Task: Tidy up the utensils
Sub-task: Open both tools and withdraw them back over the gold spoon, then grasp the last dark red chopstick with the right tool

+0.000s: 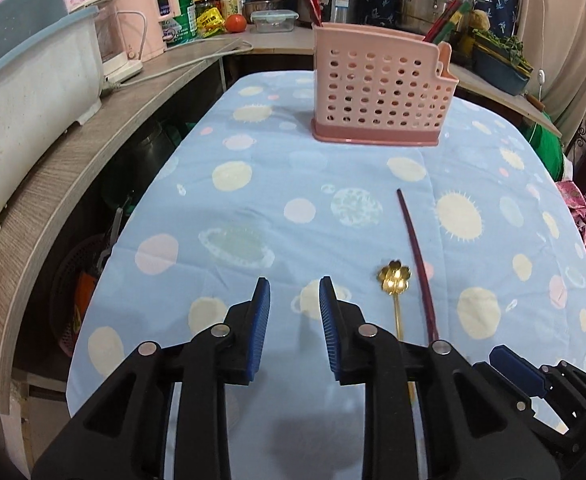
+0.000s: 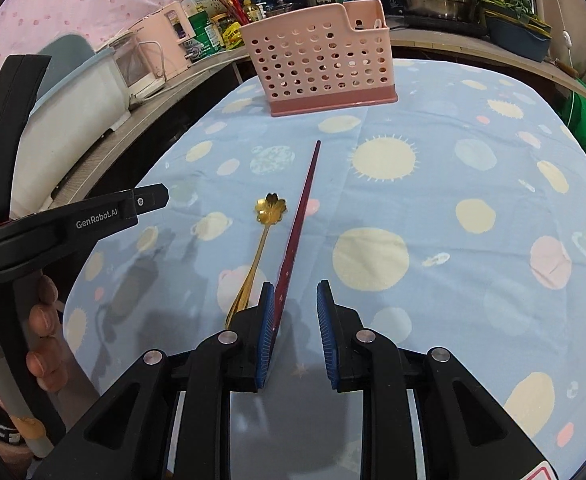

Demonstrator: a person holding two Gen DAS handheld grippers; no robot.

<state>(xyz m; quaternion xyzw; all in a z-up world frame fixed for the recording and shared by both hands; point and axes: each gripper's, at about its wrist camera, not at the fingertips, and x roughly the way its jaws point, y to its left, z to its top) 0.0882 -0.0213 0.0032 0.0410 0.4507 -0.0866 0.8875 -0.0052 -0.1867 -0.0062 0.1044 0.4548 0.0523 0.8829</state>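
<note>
Closest to you, your left gripper (image 1: 294, 284) hovers over the blue tablecloth printed with suns and planets (image 1: 253, 208), its blue-padded jaws apart with only cloth between them. Your right gripper (image 2: 295, 290) also has its jaws apart; the thick end of a dark red chopstick (image 2: 298, 216) lies between them, right against the left pad (image 2: 266, 320), though you cannot tell if it touches. Just left of the chopstick lies a gold spoon with a flower-shaped bowl (image 2: 269, 209). In the right wrist view, your left hand (image 2: 41, 320) grips the other tool, printed "GenRobot.AI". Farther back stands a pink perforated plastic utensil holder (image 2: 317, 62). Behind it, shelf packaging labels are too small to read.
</note>
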